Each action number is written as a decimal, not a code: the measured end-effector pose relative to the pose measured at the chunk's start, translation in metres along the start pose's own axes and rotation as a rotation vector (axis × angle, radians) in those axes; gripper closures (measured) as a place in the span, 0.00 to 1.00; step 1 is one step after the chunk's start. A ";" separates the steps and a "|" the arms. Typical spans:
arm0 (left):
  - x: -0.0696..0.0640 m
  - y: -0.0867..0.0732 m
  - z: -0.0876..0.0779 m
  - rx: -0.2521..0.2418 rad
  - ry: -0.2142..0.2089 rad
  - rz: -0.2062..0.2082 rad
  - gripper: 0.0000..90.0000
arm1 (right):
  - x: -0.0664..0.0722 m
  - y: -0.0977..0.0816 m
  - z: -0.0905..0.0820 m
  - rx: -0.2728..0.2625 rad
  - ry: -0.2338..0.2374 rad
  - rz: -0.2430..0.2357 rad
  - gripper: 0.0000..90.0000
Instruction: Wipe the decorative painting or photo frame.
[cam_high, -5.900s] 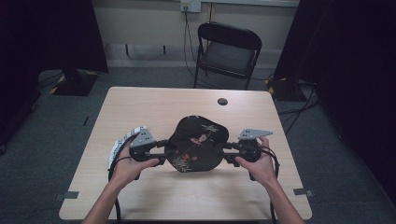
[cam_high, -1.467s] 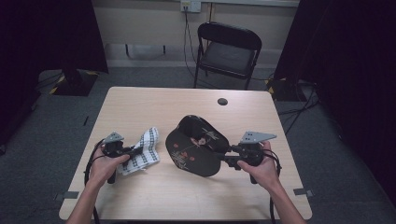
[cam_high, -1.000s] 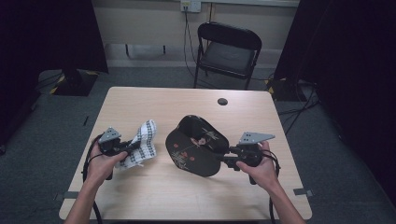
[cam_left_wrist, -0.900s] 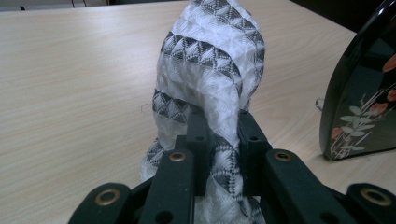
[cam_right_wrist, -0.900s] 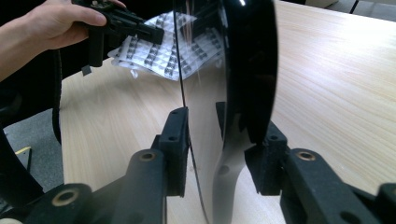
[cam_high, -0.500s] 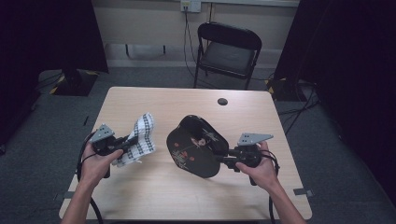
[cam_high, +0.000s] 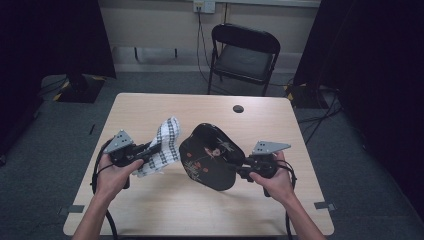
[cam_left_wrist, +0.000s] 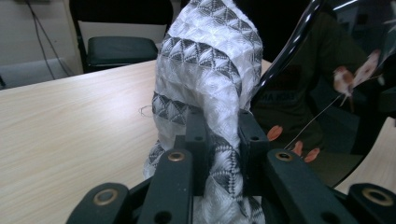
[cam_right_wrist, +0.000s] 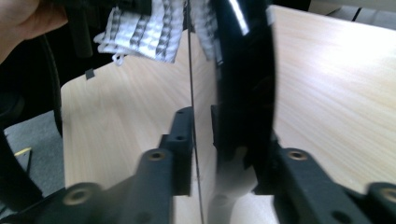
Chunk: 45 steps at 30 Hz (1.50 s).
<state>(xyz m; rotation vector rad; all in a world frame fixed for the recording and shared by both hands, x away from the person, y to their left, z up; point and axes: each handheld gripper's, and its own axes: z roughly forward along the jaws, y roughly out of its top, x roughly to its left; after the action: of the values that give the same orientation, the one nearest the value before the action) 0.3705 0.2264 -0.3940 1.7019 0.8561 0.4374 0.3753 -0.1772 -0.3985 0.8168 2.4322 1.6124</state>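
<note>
A glossy black plate (cam_high: 212, 155) with a flower pattern is held tilted above the table, its face turned toward the left. My right gripper (cam_high: 243, 170) is shut on its right rim; in the right gripper view the plate's edge (cam_right_wrist: 243, 74) runs between my jaws. My left gripper (cam_high: 151, 149) is shut on a white and black checked cloth (cam_high: 164, 144), lifted off the table just left of the plate. In the left gripper view the cloth (cam_left_wrist: 210, 79) bunches up between my jaws, with the plate (cam_left_wrist: 327, 93) close on its right.
The light wooden table (cam_high: 150, 110) carries a small dark round thing (cam_high: 238, 108) near its far edge. A black folding chair (cam_high: 242, 55) stands behind the table. Cables trail from both grippers toward the near edge.
My left gripper has raised the cloth off the table and carried it right, toward the plate. The plate has tipped up more steeply in my right gripper.
</note>
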 end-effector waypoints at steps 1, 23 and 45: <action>-0.001 0.000 0.000 -0.005 -0.004 -0.007 0.87 | 0.000 0.000 0.000 -0.011 -0.010 0.001 0.86; -0.041 0.038 0.005 -0.095 -0.074 0.083 0.87 | 0.017 0.003 0.013 0.004 0.037 0.003 0.90; -0.063 0.038 0.011 -0.099 -0.089 0.181 0.86 | 0.029 0.006 0.020 0.025 0.070 -0.028 0.90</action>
<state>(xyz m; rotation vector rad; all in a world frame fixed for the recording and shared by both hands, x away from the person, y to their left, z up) 0.3477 0.1687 -0.3530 1.7008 0.6084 0.5132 0.3607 -0.1447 -0.3966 0.7387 2.5043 1.6313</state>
